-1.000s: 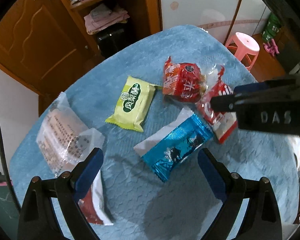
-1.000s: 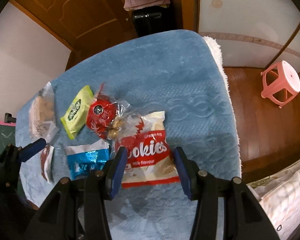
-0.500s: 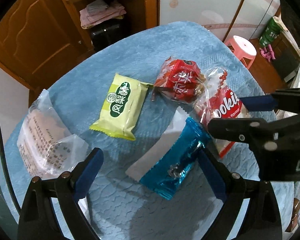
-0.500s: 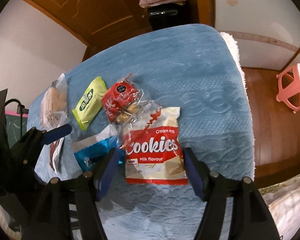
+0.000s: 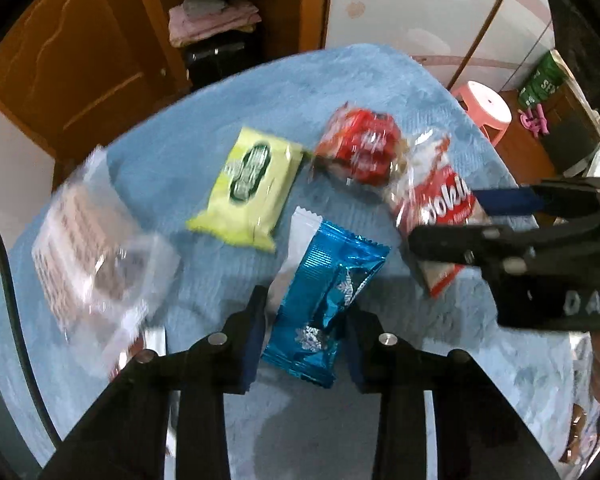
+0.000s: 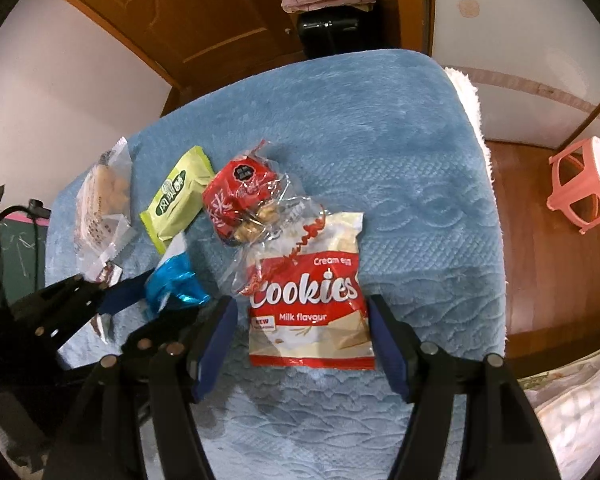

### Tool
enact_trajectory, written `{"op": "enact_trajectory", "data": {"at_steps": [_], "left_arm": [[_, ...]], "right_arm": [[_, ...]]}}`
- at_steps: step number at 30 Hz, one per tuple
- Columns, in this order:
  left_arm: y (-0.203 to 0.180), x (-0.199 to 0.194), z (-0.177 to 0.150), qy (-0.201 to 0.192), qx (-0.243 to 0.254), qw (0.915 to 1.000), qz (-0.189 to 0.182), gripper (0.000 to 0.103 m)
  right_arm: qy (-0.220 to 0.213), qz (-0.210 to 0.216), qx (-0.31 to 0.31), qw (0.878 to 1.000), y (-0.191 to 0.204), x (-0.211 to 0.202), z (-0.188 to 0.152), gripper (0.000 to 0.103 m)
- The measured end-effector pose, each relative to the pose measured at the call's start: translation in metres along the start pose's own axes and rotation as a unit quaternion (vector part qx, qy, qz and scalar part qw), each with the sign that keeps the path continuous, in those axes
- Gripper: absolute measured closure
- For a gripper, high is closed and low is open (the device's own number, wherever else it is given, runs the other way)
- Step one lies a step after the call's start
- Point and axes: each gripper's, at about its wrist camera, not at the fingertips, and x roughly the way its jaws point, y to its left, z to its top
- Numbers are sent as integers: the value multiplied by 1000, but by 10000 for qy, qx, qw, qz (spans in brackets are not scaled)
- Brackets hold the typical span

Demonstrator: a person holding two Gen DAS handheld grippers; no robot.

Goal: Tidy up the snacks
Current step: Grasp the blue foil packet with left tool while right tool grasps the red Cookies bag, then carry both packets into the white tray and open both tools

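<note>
blue foil crumples where the left gripper (image 5: 305,332) has its pads pinched on the near end of the blue snack packet (image 5: 327,300), which lies on the blue blanket (image 5: 380,88) in the middle of the spread. just to its right the cookies bag (image 6: 310,304), red and cream, lies flat between the fingers of the right gripper (image 6: 300,340); those jaws are opening and the pads stand clear of the bag's edges on both sides. touching the bag's far corner is a red snack pack (image 6: 240,196) in clear wrap, with a yellow-green packet (image 5: 250,188) beside it to the left. further left sits a clear bag (image 5: 88,248) of pale biscuits, blurred in the left wrist view, and what may be a small dark-red wrapper (image 6: 108,274) peeks out at its near edge. off the blanket's right side a pink stool (image 6: 584,184) stands on the wooden floor, and a wooden cabinet (image 6: 204,12) with folded cloth on its shelf rises behind.
</note>
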Motion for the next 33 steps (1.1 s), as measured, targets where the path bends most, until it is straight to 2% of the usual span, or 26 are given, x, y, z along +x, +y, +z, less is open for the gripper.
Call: {"op": "enact_trajectory", "data": {"at_steps": [8,10,11,12,15,17,20,27,33], "left_arm": [[17,-18,-38,33,-329,9991,-251,72],[19,-27,-48,-6,-438,9985,-323,72],[19,-32,-51,-28,-475,9982,-363,72],[19,-35,-53,-51,-496,9980,-379,72],[18,-56,-64,-180,-534,9975,-419,72],[18,-71,-72,-252,-577,9970,-448,72],[19,-101,-88,-425,-659,9957,-484,72],[18,-176,-128,-851,-875,9903,-658,72],[3,-231,-181,-1060,-1019,9858,-805,72]], "right_arm": [[-3,-622,-621,9961,29,9,-10,24],[-42,-979,-932,9908,40,13,-17,24],[-33,-1159,-1074,9874,45,15,-20,26],[-43,-1272,-1164,9850,49,16,-24,34],[4,-1138,-978,9887,48,10,-30,41],[57,-1101,-890,9899,45,5,-37,57],[174,-694,-688,9951,38,-9,-51,63],[-172,144,-633,9977,37,-76,-104,63],[-630,903,-737,9912,54,-151,-171,63]]}}
